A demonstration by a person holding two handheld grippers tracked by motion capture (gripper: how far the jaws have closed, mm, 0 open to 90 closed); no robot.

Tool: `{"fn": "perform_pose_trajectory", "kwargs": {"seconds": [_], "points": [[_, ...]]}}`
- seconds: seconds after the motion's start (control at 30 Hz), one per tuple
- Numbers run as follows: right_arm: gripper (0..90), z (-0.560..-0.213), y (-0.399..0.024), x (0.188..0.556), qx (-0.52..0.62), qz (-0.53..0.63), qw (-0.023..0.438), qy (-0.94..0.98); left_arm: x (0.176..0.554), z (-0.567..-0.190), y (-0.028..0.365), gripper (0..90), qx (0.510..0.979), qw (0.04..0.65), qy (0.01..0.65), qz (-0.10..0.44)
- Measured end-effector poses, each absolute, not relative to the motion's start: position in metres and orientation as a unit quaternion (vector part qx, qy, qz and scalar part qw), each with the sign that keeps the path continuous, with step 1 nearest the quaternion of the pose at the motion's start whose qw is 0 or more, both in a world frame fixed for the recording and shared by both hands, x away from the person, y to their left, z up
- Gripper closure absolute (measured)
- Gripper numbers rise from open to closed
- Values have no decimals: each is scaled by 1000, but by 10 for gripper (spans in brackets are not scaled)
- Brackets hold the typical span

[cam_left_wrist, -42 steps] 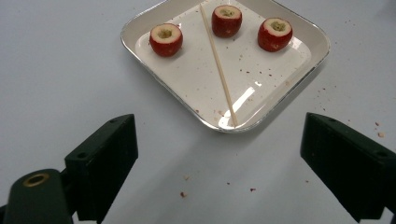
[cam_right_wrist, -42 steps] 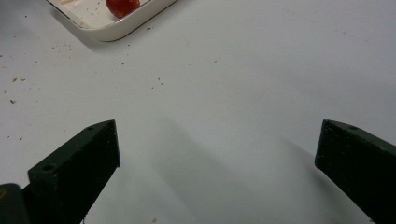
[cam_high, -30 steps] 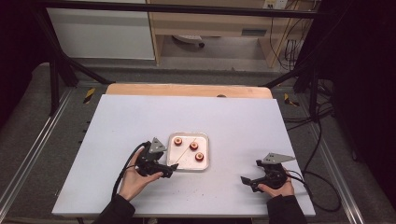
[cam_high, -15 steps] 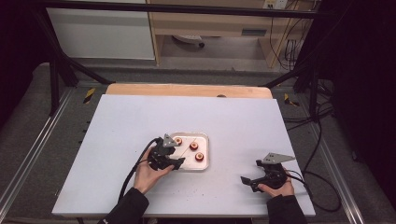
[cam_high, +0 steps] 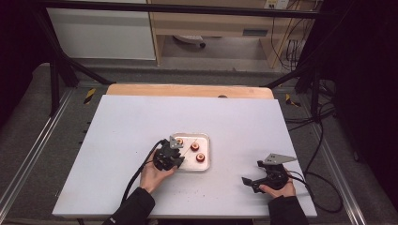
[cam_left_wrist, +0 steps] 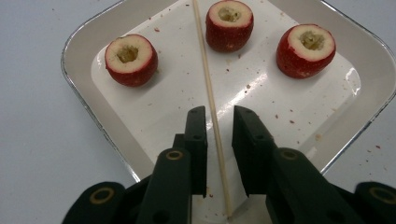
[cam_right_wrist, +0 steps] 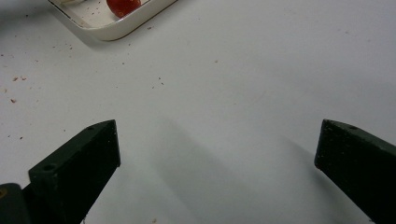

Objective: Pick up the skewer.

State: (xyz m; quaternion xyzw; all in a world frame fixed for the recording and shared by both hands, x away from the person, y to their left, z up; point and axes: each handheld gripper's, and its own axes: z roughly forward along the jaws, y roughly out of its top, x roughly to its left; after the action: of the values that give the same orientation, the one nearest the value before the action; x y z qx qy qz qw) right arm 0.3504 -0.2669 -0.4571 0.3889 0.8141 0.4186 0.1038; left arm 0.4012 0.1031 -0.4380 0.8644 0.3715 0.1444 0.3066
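- Since the earlier frame the left hand-held gripper (cam_high: 172,151) had travelled from the bare bench (cam_high: 122,140) to the near edge of the tray (cam_high: 206,138), and its jaws had just been closing; the right hand-held gripper (cam_high: 253,182) stayed where it was.
- In the left gripper view, the left hand-held gripper (cam_left_wrist: 214,122) stood narrowed with the skewer (cam_left_wrist: 208,88) running up the gap between its jaws; a sliver of daylight showed on each side, so the pads did not yet appear to press on it.
- The skewer lay flat on the white tray (cam_left_wrist: 84,42), its near end under the jaws and its far end passing between the left fruit (cam_left_wrist: 130,59) and the middle fruit (cam_left_wrist: 229,24).
- The right fruit (cam_left_wrist: 305,50) sat apart, near the tray's far corner; all three were red, cut flat on top and cored.
- Judged by looks, the skewer would be very light, thin and stiff but easy to snap or roll; a hold near its blunt near end seemed best.
- Farther right, the right hand-held gripper (cam_right_wrist: 217,154) rested wide open over bare bench, holding nothing.
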Motion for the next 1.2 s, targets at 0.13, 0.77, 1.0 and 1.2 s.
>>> {"fn": "perform_pose_trajectory", "kwargs": {"seconds": [0.13,0.77,1.0,1.2], "points": [[8,-457,-267,351,387,419,106,814,402,-438,103,800,860,308,377,148],[9,-457,-267,351,388,419,104,814,399,-442,105,885,843,326,400,155],[9,-457,-267,350,388,420,104,814,397,-438,110,886,835,342,401,158],[10,-457,-267,350,387,419,104,815,392,-431,113,886,830,357,396,163]]}}
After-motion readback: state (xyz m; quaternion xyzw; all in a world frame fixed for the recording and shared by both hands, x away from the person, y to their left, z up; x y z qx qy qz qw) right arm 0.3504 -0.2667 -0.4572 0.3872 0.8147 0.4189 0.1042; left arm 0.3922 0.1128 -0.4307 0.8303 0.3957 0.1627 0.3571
